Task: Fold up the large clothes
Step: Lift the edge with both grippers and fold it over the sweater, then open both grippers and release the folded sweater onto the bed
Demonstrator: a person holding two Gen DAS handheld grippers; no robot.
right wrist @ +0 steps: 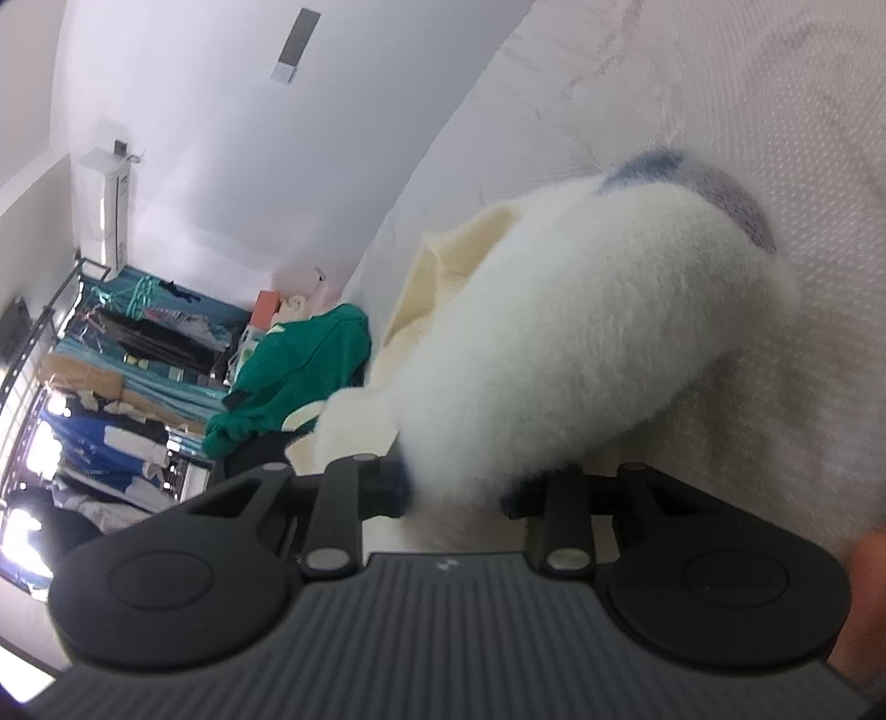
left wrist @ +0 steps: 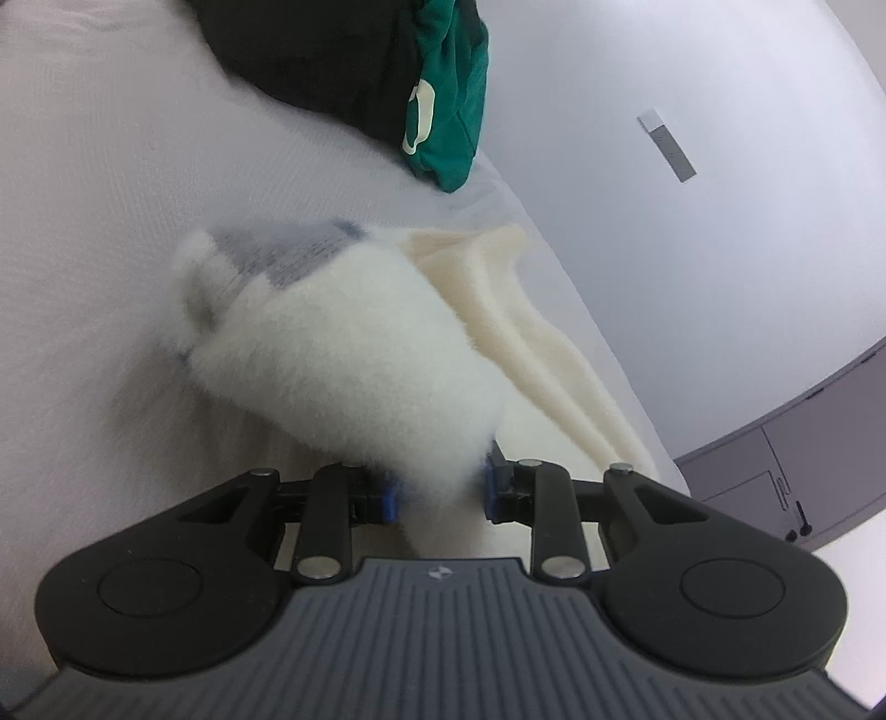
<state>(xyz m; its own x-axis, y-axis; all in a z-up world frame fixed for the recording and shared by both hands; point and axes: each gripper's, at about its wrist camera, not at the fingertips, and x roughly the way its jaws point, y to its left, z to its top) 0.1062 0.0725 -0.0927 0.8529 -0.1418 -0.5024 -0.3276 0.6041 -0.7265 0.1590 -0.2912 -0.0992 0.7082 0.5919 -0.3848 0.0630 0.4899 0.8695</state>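
Observation:
A fluffy white garment (left wrist: pixel 343 354) with grey-blue patches hangs bunched over the pale bed sheet (left wrist: pixel 99 232). My left gripper (left wrist: pixel 440 493) is shut on its lower edge; the fingertips are buried in the fleece. The garment's cream inner side (left wrist: pixel 515 327) trails to the right. In the right wrist view my right gripper (right wrist: pixel 454 490) is shut on the same white garment (right wrist: pixel 581 332), whose cream part (right wrist: pixel 443 271) lies behind. Fleece hides the pads of both grippers.
A green garment (left wrist: pixel 448 105) and a black one (left wrist: pixel 321 50) lie at the far end of the bed. The bed's edge runs along the right, with a grey cabinet (left wrist: pixel 786 459) beyond. A clothes rack (right wrist: pixel 111 354) stands far off in the right wrist view.

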